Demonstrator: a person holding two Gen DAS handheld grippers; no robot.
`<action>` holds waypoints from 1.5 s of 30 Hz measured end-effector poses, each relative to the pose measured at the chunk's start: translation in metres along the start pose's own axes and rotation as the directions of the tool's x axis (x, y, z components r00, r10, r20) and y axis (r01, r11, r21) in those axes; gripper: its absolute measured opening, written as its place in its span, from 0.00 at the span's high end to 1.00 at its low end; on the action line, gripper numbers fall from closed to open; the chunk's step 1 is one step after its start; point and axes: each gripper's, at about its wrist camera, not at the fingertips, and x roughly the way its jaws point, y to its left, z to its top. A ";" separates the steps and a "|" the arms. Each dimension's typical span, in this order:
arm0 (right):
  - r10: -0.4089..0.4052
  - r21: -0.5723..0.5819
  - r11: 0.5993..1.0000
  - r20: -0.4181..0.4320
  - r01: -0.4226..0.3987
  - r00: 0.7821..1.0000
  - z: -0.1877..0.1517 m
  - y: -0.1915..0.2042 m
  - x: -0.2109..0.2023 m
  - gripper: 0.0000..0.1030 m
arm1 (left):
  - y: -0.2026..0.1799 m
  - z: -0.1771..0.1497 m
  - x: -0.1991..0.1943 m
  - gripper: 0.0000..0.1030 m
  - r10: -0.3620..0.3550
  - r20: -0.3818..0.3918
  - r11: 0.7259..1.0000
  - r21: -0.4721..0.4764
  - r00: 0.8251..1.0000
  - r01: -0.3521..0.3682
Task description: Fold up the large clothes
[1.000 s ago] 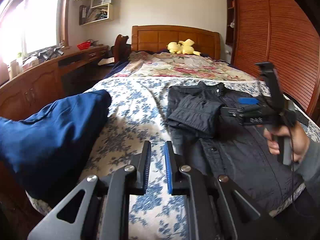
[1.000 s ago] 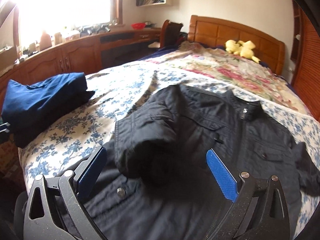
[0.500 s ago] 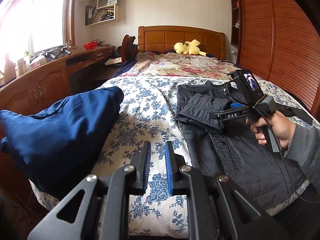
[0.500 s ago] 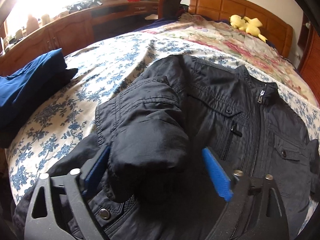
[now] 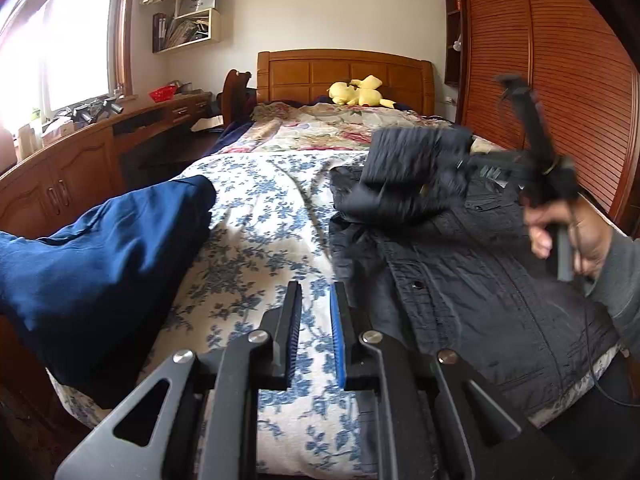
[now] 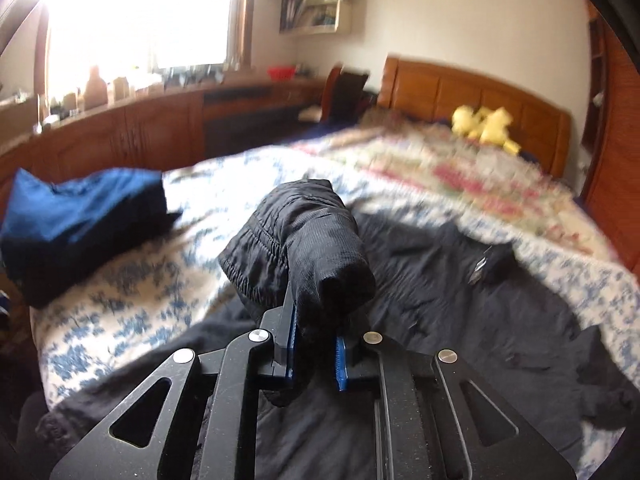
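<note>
The right gripper (image 6: 314, 344) has just been closing, and its blue pads now pinch the bunched cuff end of the jacket's sleeve (image 6: 304, 248), which stands up just ahead of the jaws, lifted clear of the jacket body. The left gripper (image 5: 316, 332) hangs nearly closed with nothing between its fingers, over bare floral bedspread (image 5: 256, 248), just left of the jacket's hem.

The black jacket (image 5: 472, 280) lies face up on the bed, right of the left gripper and directly under and beyond the right one, zip and snaps showing, collar toward the headboard. Its body is still spread full length; no fold across it shows. The far sleeve trails off the jacket's right side, loose as far as I can tell.

Well to the left of both grippers, a blue garment (image 5: 92, 264) sits in a folded heap at the bed's edge, which I judge to be finished work.

So the jacket is at an early stage: one sleeve is gripped and raised, probably to be laid across the chest. The other sleeve and the body folds remain.
</note>
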 end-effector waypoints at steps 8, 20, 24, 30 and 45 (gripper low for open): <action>-0.056 0.206 0.977 0.002 0.054 0.998 -0.034 -0.068 -0.058 0.89 | -0.025 0.005 0.011 0.89 -0.059 0.003 0.998 0.020 0.998 0.059; -0.161 0.201 0.954 -0.287 0.224 0.944 -0.135 -0.104 -0.034 0.62 | -0.058 0.010 0.040 0.89 -0.111 -0.021 0.991 0.073 0.994 0.113; -0.192 0.154 0.959 -0.255 0.236 0.948 -0.137 -0.100 -0.046 0.51 | -0.069 0.009 0.049 0.89 -0.129 -0.035 0.988 0.083 0.991 0.132; -0.199 0.092 0.971 -0.194 0.220 0.961 -0.127 -0.094 -0.051 0.39 | -0.081 0.004 0.054 0.89 -0.154 -0.046 0.984 0.084 0.987 0.157; -0.066 0.059 0.994 -0.357 0.093 0.932 -0.127 -0.085 0.017 0.35 | -0.099 -0.008 0.060 0.82 -0.215 -0.100 0.969 0.099 0.971 0.225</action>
